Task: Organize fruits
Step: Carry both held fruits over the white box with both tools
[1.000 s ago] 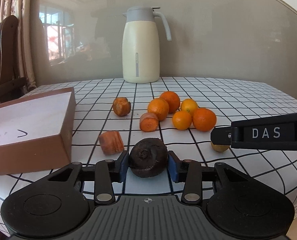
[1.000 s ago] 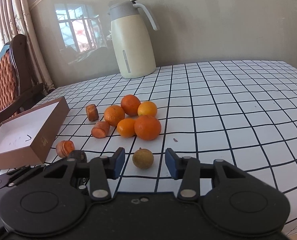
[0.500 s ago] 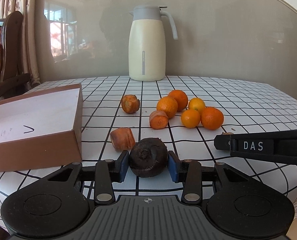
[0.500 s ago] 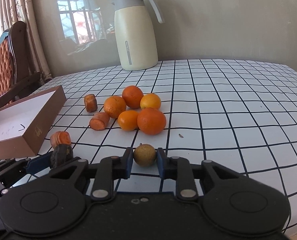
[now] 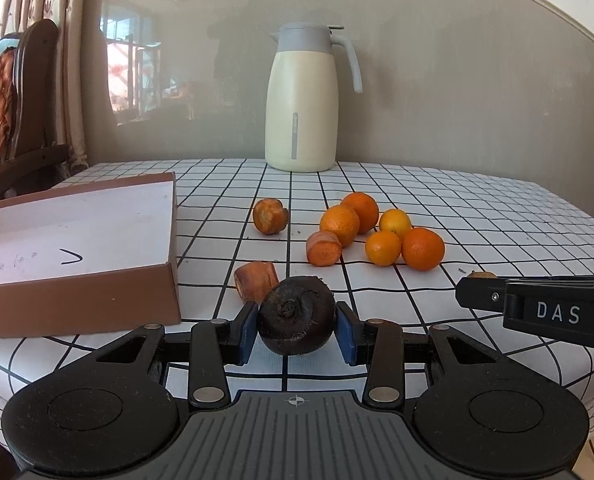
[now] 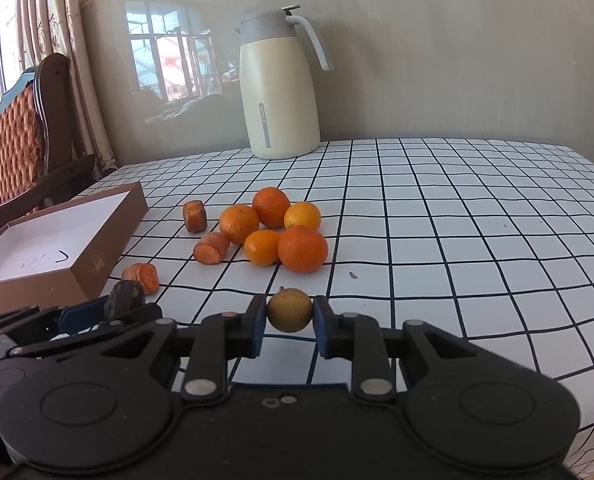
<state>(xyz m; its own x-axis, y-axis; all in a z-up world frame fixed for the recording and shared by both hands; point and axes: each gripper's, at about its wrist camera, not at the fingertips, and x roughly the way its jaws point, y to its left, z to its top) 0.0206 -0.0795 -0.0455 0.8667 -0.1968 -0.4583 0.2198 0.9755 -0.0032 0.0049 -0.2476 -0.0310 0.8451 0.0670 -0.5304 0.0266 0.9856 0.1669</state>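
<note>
round speckled fruit [image 6: 289,310] pinched in right tool [image 6: 289,318], wrinkled dark bulb [image 5: 296,321] in left tool [image 5: 296,330]

Probably a home: curtains [image 6: 63,52], chair [image 6: 21,136], tablecloth [image 6: 457,216]

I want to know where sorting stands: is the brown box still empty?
Empty. The brown box shows only its bare white floor with pen marks in both views; no fruit lies inside.

Plain grey-beige wall [image 5: 457,80] across the back, with a window's bright reflection [image 6: 169,60] glowing on it. Patterned curtains [image 5: 63,40] hang at the left beside a dark wooden chair [image 6: 21,136] with orange woven backing. The counter [image 6: 477,220] wears a white black-grid cloth.
</note>
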